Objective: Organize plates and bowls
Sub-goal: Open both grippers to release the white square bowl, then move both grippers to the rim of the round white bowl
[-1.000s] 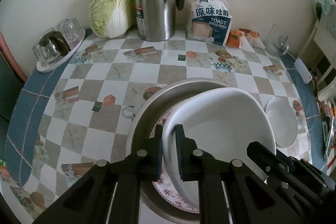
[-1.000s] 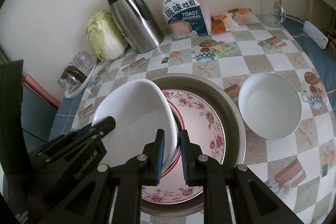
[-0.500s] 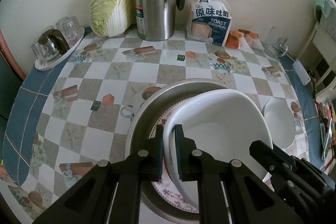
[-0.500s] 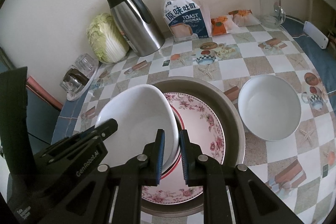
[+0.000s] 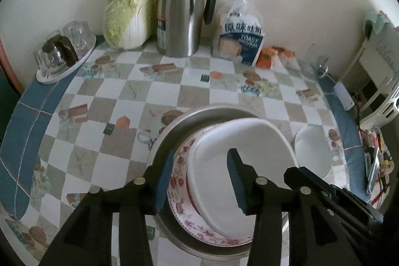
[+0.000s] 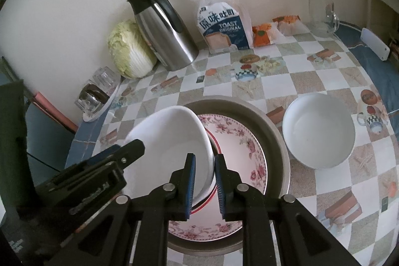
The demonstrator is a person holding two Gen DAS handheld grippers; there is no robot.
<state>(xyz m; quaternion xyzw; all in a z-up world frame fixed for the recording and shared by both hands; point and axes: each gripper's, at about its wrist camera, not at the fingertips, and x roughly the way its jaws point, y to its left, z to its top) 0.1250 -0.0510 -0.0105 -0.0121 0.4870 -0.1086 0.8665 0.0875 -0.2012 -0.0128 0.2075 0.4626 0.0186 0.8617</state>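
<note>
A white bowl (image 5: 251,141) (image 6: 174,138) sits tilted on a floral plate (image 5: 178,173) (image 6: 244,141) inside a metal pan (image 5: 189,116) (image 6: 274,131). My left gripper (image 5: 199,178) is open, its fingers standing either side of the bowl's left rim. My right gripper (image 6: 204,181) has opened a little, its blue pads straddling the bowl's right rim without pinching it. A second white bowl (image 5: 311,148) (image 6: 319,129) stands on the table to the right of the pan.
At the back by the wall stand a cabbage (image 5: 127,14), a steel thermos jug (image 5: 182,6) and a bag of toast (image 5: 242,39). A tray of upturned glasses (image 5: 59,54) sits at the far left. A glass mug (image 6: 321,16) stands at the far right.
Both grippers have let go of the white bowl: the left one opened wide, the right one only a little. The bowl has come down onto the floral plate.
</note>
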